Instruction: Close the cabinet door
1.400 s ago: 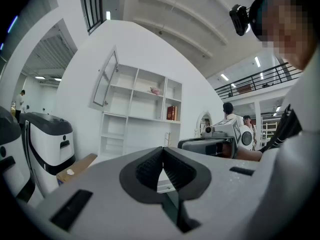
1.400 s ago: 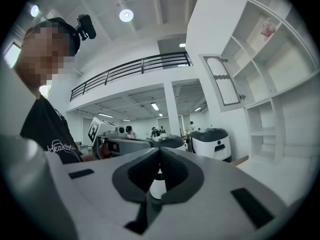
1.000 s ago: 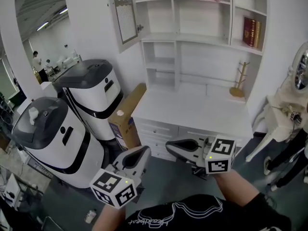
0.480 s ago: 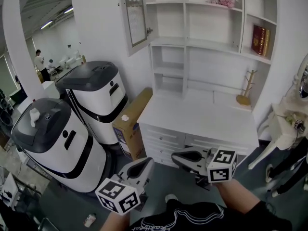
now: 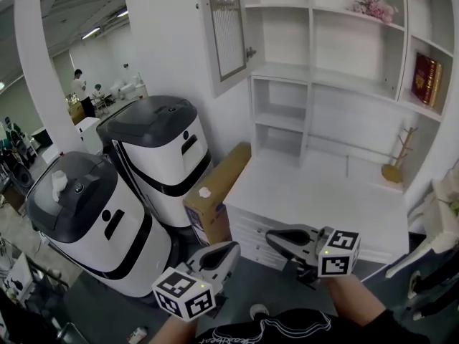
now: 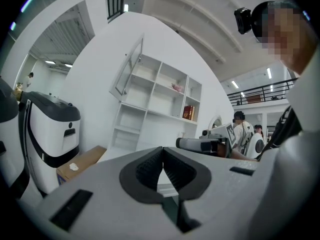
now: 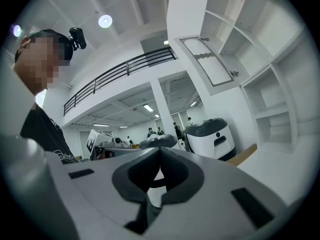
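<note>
Both grippers, the left gripper (image 5: 228,250) and the right gripper (image 5: 277,236), hang low before the white desk (image 5: 323,196) with jaws closed on nothing, well apart from the glass-paned cabinet door (image 5: 226,27), which stands swung open at the shelf unit's (image 5: 337,84) upper left.

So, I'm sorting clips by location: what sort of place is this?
Probably a lab or showroom hall, not a home: a white desk-and-shelf unit stands beside a bulky white machine, with a mezzanine railing above.
</note>
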